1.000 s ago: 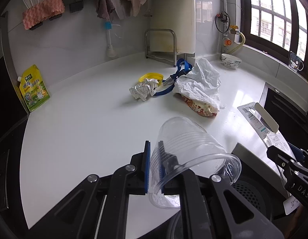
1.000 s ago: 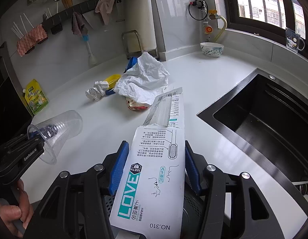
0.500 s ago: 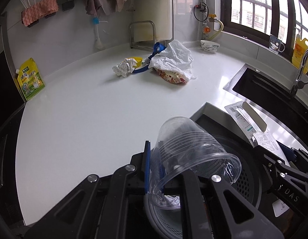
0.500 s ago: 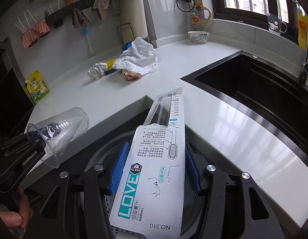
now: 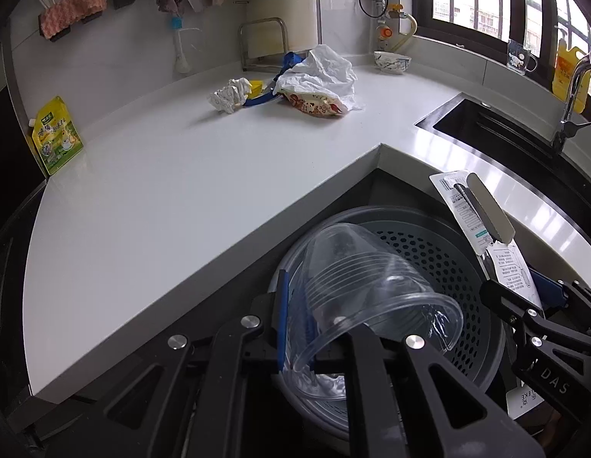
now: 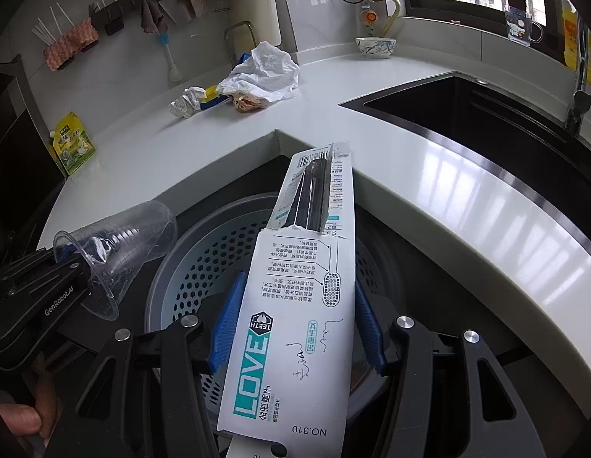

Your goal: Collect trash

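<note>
Pinching a clear plastic cup by its rim, the left tongs, marked "GenRobot.AI", hold it tilted over the grey perforated bin below the white surface. Right tongs, marked "DAS", clamp a toothbrush package reading "LOVE TEETH" and "NO.310", also above the bin. Far back on the surface: yellow-green pouch, crumpled paper, white plastic bag.

a green and yellow pouch leans against the far left wall. a patterned bowl sits far on the white countertop, a black sink with a faucet at right.
</note>
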`<state>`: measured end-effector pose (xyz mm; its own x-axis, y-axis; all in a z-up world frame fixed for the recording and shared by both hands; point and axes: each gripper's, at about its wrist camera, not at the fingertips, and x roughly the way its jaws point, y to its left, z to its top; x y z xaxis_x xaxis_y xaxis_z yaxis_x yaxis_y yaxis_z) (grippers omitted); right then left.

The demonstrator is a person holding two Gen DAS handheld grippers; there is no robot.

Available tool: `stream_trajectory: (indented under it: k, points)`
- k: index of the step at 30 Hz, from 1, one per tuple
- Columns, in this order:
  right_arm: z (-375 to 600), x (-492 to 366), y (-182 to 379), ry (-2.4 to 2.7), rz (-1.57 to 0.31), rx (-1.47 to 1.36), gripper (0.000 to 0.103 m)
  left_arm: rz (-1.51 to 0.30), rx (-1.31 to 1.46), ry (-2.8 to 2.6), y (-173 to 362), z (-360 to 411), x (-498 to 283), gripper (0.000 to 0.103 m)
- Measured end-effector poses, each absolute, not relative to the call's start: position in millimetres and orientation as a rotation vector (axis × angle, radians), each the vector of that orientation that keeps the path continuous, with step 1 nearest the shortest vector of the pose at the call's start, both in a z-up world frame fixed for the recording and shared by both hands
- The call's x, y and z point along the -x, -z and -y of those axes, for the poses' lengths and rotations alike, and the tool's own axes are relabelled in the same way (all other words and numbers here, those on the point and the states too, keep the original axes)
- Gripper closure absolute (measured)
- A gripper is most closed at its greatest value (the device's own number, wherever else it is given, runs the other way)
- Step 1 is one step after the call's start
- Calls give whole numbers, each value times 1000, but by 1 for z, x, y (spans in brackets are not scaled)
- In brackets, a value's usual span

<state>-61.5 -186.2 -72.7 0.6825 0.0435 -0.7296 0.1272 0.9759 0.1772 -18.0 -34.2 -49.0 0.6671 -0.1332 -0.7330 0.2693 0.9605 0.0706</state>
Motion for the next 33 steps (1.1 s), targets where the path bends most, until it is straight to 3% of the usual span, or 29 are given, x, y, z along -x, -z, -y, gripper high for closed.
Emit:
stream_trajectory:
  k: [19, 21, 23, 24, 26, 33]
  points:
    - [178, 50, 108, -9, -956, -255, 50, -901, -197, 229, 79, 36, 9, 94]
    - [182, 50, 108, 7, -953, -261, 50, -902, -191, 214, 80, 34, 8, 88]
    - [185, 50, 107, 15, -947, -267, 44, -900, -180, 207, 79, 32, 7, 66]
    - [186, 51, 107, 19, -941, -266, 44, -893, -175, 201, 78, 31, 7, 48]
    - [188, 52, 105, 21, -934, -270, 41, -868, -164, 196, 75, 28, 8, 37]
    - [190, 52, 106, 33, -936, -274, 40, -865, -161, 192, 72, 28, 7, 37]
